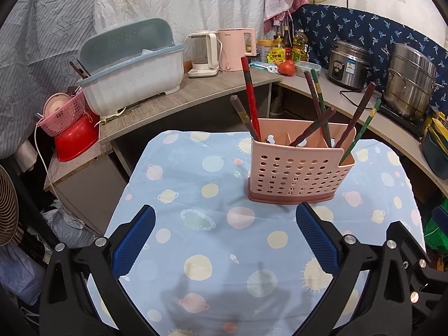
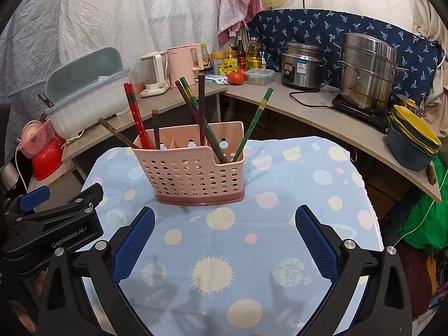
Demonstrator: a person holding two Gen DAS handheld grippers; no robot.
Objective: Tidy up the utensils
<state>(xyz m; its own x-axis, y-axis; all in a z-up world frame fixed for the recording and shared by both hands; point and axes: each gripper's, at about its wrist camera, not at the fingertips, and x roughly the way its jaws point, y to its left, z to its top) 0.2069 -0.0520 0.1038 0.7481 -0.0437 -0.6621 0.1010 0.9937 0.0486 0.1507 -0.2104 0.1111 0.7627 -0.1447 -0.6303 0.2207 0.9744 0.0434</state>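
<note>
I am holding the left gripper (image 1: pixel 225 221) and right gripper (image 2: pixel 224 221) wide apart and empty, waiting short of the pink holder (image 1: pixel 301 165) at twelve o'clock on the tablecloth (image 2: pixel 294 184), where chopsticks (image 2: pixel 253 120) are leaning, sorted into compartments.

Each wrist view looks forward and slightly down along its own open fingers, close above the table (image 1: pixel 173 184). The left view sits left of the right one. Both share the pink holder (image 1: pixel 301 165) (image 2: pixel 196 168), blue cloth (image 2: pixel 294 173) and rear counters.
</note>
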